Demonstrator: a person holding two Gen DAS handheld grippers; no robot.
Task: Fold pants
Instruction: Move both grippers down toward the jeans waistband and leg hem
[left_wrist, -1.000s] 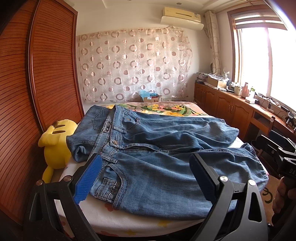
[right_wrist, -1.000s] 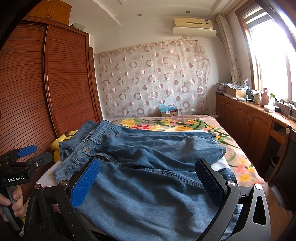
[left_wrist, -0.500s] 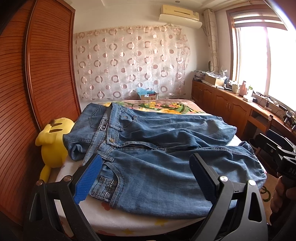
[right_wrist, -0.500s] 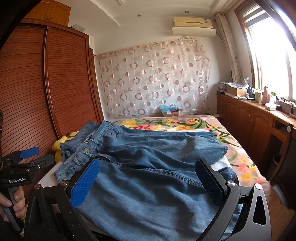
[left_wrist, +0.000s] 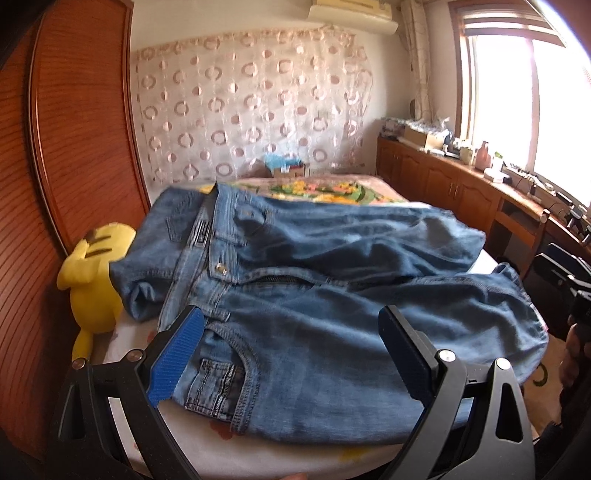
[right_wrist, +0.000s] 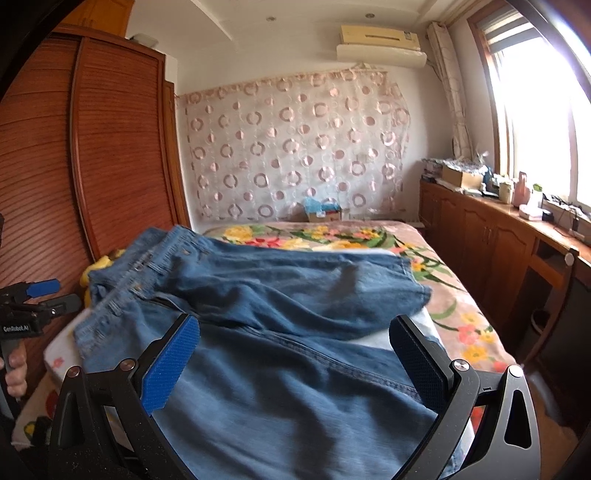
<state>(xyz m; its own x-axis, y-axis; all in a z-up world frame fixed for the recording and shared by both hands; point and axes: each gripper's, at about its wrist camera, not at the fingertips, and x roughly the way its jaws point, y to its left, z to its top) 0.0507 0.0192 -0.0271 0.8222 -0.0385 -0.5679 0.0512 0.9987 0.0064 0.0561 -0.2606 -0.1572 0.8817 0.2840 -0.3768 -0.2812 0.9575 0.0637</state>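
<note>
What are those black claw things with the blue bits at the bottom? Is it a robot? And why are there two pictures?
It is not a robot. A person holds one grabber tool in each hand, and each tool carries a camera looking out along its two fingers. That gives two pictures: one from the left gripper, one from the right gripper. The blue bits are grippy pads on the fingers. Both grabbers are wide open and hold nothing. In front of them a pair of blue jeans lies spread on a bed with a flowery cover. A yellow plush toy sits beside the jeans, next to the wooden wardrobe.
</note>
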